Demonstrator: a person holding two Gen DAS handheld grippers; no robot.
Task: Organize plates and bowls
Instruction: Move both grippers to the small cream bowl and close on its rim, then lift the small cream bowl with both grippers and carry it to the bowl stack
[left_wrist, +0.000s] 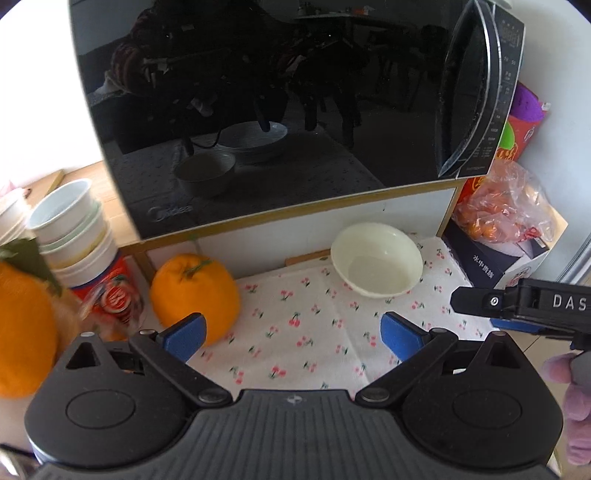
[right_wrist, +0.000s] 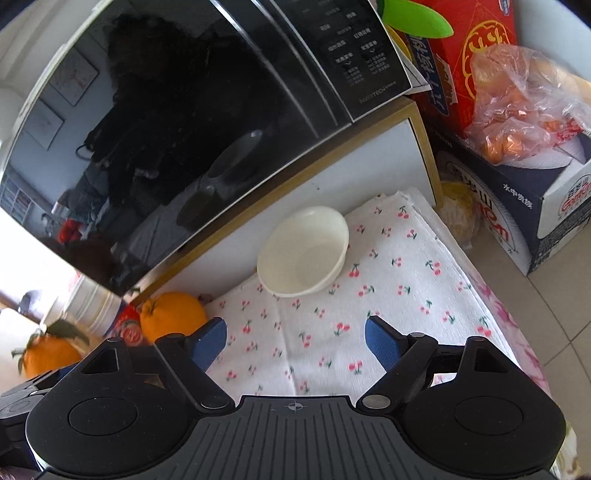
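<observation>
Left wrist view: the left gripper (left_wrist: 291, 334) has its blue pads spread wide with nothing between them, hovering over the cherry-print cloth (left_wrist: 303, 332). Above it, right of centre, a cream bowl (left_wrist: 376, 265) sits upright and empty on the cloth, below the black microwave (left_wrist: 277, 110). An orange (left_wrist: 194, 291) lies at left beside stacked paper cups (left_wrist: 74, 229). In the right wrist view, the right gripper (right_wrist: 295, 341) is likewise spread and empty, the bowl mid-frame. No plates appear directly, though the microwave door mirrors what looks like stacked dishes; the bowl seems not yet collected.
</observation>
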